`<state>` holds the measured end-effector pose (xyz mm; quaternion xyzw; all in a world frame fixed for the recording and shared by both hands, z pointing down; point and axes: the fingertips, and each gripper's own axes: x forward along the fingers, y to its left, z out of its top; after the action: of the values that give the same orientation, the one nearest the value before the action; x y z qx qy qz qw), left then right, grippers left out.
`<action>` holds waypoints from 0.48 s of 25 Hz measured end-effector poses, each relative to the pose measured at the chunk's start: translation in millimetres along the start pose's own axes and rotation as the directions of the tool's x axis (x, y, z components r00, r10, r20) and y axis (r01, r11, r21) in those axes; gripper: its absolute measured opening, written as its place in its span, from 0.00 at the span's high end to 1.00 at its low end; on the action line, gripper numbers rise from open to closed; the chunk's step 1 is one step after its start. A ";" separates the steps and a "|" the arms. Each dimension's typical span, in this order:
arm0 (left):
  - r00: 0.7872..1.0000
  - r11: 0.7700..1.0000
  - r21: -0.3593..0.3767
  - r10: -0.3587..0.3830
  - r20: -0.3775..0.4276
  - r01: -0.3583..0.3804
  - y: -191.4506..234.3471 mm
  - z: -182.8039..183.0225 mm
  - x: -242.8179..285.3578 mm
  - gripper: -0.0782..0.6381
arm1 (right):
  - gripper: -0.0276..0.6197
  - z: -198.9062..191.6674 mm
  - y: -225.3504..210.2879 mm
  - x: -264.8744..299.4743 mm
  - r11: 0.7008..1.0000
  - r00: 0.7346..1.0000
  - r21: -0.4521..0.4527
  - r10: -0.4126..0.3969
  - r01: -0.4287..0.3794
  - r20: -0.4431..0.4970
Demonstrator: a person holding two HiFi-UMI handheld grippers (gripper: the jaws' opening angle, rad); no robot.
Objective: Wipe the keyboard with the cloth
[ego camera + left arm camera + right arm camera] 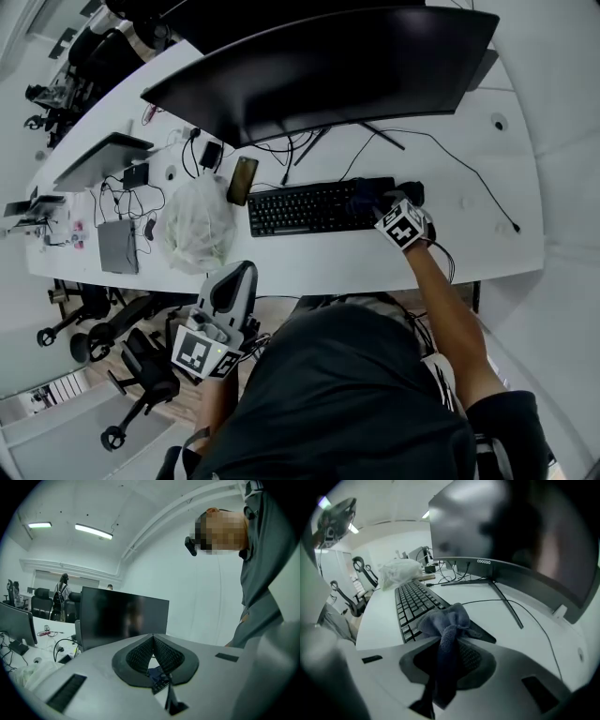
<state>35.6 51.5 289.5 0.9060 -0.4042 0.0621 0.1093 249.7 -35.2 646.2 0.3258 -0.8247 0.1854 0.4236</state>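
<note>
A black keyboard (314, 206) lies on the white desk (375, 258) below a curved monitor (328, 66). My right gripper (380, 202) sits over the keyboard's right end, shut on a blue-grey cloth (445, 620). In the right gripper view the cloth bunches out past the jaws onto the near keys of the keyboard (415, 604). My left gripper (230, 291) is held off the desk's front edge, tilted upward, its jaws shut with nothing between them. The left gripper view shows the closed pads (140, 656) against a monitor and ceiling.
A phone (242, 180) and a crumpled plastic bag (199, 223) lie left of the keyboard. Cables (281, 150), chargers and a grey pad (117, 246) are at the far left. A thin cable (469, 169) runs right of the keyboard. Office chairs (122, 366) stand below the desk.
</note>
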 end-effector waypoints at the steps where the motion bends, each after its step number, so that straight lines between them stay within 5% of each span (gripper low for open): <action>1: 1.000 1.000 0.002 0.002 0.000 -0.002 -1.5 0.8 -0.5 0.88 | 0.84 -4.4 15.4 1.1 1.000 0.999 -0.019 0.017 -0.018 -0.036; 5: 1.000 1.000 -0.016 0.014 -0.007 -0.014 0.6 -6.2 -1.6 0.88 | 0.84 -23.7 86.1 -2.9 0.969 0.959 0.023 0.248 -0.247 -0.137; 10: 0.999 0.999 -0.026 -0.025 -0.026 0.024 -8.7 -14.7 10.5 0.88 | 0.84 20.0 15.2 -2.1 0.997 0.996 0.057 0.051 -0.055 0.069; 12: 0.999 0.999 -0.013 -0.037 -0.032 0.036 -13.8 -15.2 12.4 0.88 | 0.84 17.3 3.0 3.9 0.988 0.996 0.138 0.063 -0.072 0.069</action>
<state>53.7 55.3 304.6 0.9114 -0.3861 0.0722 0.1225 236.0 -44.7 639.3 0.3325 -0.8334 0.2464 0.3663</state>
